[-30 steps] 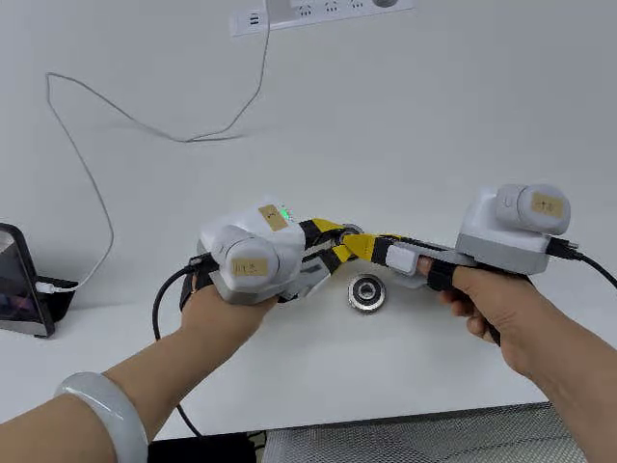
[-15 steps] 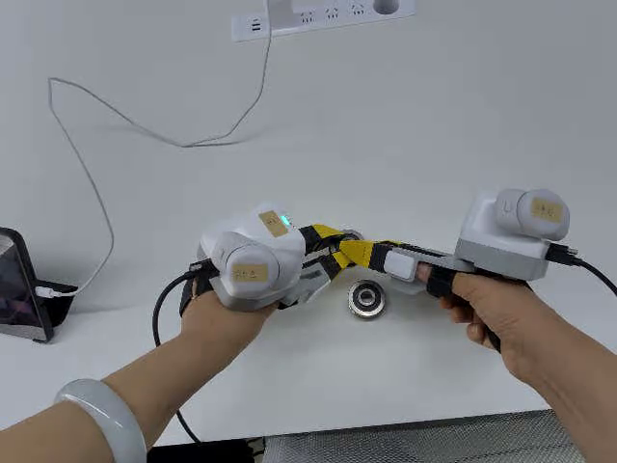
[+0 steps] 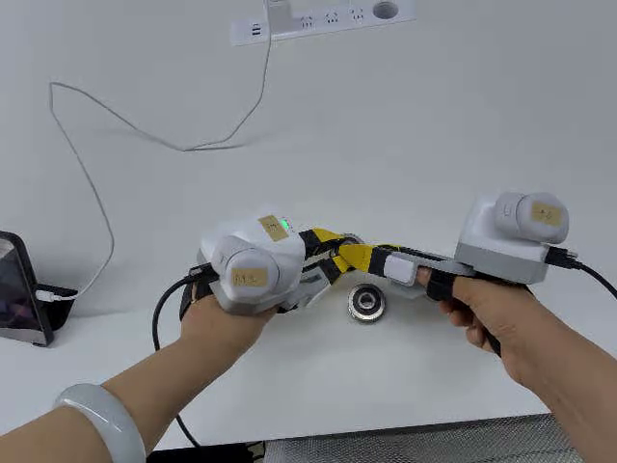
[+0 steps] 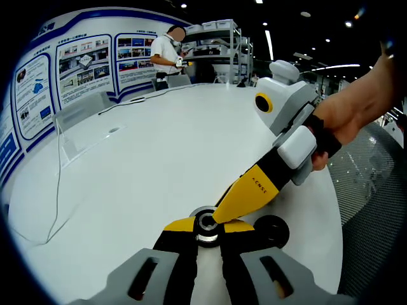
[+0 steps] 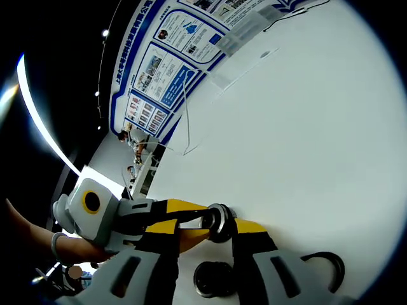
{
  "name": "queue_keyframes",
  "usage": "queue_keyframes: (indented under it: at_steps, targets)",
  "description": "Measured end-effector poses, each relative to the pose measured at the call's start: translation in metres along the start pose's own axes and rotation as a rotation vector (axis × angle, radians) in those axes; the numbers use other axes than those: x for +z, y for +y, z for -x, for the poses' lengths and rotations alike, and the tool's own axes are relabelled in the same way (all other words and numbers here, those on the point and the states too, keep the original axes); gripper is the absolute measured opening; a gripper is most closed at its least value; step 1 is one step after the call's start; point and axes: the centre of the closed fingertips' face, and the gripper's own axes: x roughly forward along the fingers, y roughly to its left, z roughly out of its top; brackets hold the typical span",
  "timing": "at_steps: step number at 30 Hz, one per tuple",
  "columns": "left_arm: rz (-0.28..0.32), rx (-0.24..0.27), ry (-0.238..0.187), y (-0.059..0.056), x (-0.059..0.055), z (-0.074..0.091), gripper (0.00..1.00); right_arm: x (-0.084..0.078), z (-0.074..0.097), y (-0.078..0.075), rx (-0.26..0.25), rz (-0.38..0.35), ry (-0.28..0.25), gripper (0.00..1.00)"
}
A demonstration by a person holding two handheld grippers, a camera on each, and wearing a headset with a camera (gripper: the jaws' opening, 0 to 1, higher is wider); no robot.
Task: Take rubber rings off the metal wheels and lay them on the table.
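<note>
A small metal wheel [image 4: 206, 222] with a dark rubber ring hangs above the white table, gripped from both sides. My left gripper [image 4: 206, 227] is shut on it, one yellow tip on each side of the hub. My right gripper [image 5: 217, 230] reaches in from the right and is shut on the ring at the wheel's [image 5: 217, 221] rim. In the head view the left gripper [image 3: 337, 249] and right gripper [image 3: 353, 253] meet at the wheel [image 3: 346, 237]. A second wheel [image 3: 367, 302] [image 4: 272, 230] [image 5: 213, 278] stands on the table just below them. One loose black ring [image 5: 321, 267] lies flat nearby.
A power strip [image 3: 318, 12] lies at the far edge, and its grey cable [image 3: 145, 127] runs left to a dark device [image 3: 19, 285] on a stand. The table's front edge [image 3: 386, 422] is close to my arms. A person [image 4: 170, 51] stands far off.
Both grippers stay locked on the held wheel; the hands have sunk very slightly. The wheel on the table has not moved.
</note>
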Motion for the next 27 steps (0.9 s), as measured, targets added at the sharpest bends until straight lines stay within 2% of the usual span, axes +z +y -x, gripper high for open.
queue_keyframes:
  at_steps: [8, 15, 21, 27]
  targets:
    - [-0.001, -0.004, 0.0, -0.0003, -0.0013, 0.0002, 0.13, 0.0018, 0.0061, 0.0018, 0.01, 0.004, 0.004, 0.34]
    - [0.001, -0.003, -0.001, -0.0006, -0.0017, 0.0005, 0.13, -0.0003, 0.0013, -0.0031, -0.002, 0.013, 0.003, 0.29]
    - [-0.001, -0.004, -0.001, -0.0003, -0.002, 0.0005, 0.13, 0.0067, 0.0068, -0.0033, -0.014, 0.056, -0.013, 0.24]
    - [0.0, -0.005, -0.003, -0.0006, -0.0016, 0.0008, 0.13, 0.0043, 0.0048, -0.0038, -0.015, 0.071, 0.002, 0.22]
